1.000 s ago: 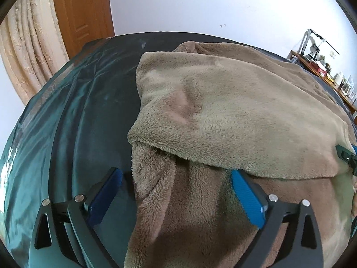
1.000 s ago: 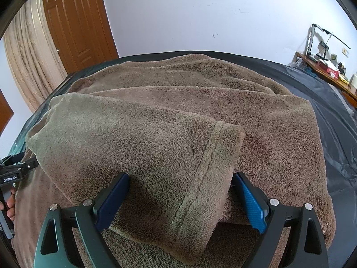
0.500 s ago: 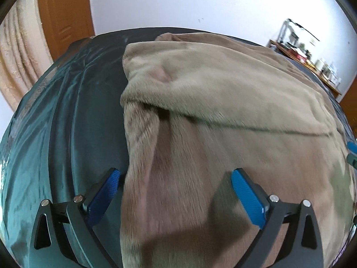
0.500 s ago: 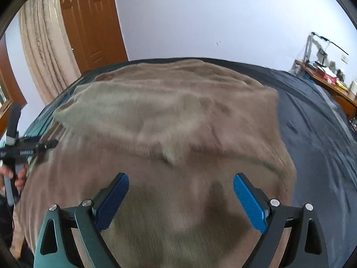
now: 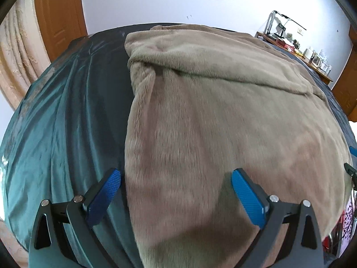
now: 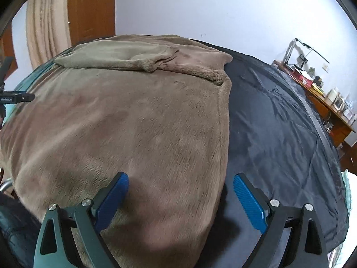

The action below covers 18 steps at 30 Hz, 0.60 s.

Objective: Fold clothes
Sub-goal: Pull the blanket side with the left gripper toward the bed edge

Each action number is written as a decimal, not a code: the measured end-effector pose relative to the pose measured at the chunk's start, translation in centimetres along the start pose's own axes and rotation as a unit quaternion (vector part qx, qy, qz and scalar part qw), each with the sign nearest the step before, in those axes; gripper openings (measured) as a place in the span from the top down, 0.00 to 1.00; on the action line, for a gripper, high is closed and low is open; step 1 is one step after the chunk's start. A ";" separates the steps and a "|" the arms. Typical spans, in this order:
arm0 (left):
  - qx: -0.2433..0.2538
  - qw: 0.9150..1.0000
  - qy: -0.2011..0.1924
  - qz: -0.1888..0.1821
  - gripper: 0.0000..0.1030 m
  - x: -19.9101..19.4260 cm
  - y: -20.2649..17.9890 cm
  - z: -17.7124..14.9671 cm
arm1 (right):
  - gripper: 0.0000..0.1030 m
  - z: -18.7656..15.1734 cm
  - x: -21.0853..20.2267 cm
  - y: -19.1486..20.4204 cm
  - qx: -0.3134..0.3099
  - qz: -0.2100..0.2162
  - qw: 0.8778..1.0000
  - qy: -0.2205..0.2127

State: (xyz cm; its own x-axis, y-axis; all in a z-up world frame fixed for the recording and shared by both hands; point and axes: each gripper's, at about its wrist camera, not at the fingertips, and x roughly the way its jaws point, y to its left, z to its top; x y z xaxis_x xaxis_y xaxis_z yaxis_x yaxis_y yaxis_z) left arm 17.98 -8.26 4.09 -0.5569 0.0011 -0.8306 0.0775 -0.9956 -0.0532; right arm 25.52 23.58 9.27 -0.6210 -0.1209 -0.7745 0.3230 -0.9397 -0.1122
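Brown fleece garment [image 5: 223, 122] spread on the dark cloth-covered bed [image 6: 279, 122].
Left gripper [image 5: 176, 192] and right gripper [image 6: 180, 194] gape wide, holding nothing.

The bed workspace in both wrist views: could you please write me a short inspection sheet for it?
Surface: bed covered by a dark teal sheet, wrinkled, bare on both sides of the garment.
Job's things: brown fleece garment spread flat; a sleeve lies folded across its far end.
Clutter: nothing seen on the bed besides the garment.
Grippers: left gripper open, straddling the garment's left edge; right gripper open, straddling its right edge; neither holds cloth.
Cables: nothing seen.
Surroundings: white wall, wooden door, beige curtain, wooden desk with a lamp and small items at right.
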 end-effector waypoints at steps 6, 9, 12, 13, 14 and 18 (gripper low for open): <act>-0.009 1.000 -0.003 -0.005 0.02 -1.6 1.2 -2.3 | 0.06 -2.9 -1.8 -0.1 0.038 0.054 0.998 -0.018; -0.017 1.000 -0.006 -0.005 0.02 -2.4 1.8 -3.3 | 0.06 -4.2 -3.1 0.6 0.042 0.072 0.996 -0.025; -0.023 1.000 -0.009 -0.011 0.02 -3.2 2.1 -4.2 | 0.06 -5.2 -4.2 0.5 0.062 0.107 0.992 -0.029; -0.024 1.000 -0.010 -0.015 0.02 -3.5 2.2 -4.6 | 0.06 -5.5 -4.6 0.4 0.072 0.119 0.990 -0.030; -0.025 0.999 -0.012 -0.020 0.02 -3.8 2.2 -4.9 | 0.06 -5.9 -4.9 0.2 0.083 0.128 0.988 -0.030; -0.035 0.999 -0.013 -0.040 0.02 -4.7 3.1 -6.1 | 0.06 -7.4 -6.2 -0.9 0.124 0.154 0.980 -0.032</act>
State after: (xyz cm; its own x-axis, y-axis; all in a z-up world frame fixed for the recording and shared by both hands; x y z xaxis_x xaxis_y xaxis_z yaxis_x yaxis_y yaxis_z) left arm 25.86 -10.73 4.50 -0.5855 0.0762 -0.8071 0.0894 -0.9834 -0.1577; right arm 34.31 27.57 9.56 -0.5683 -0.4228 -0.7058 0.3229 -0.9036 0.2813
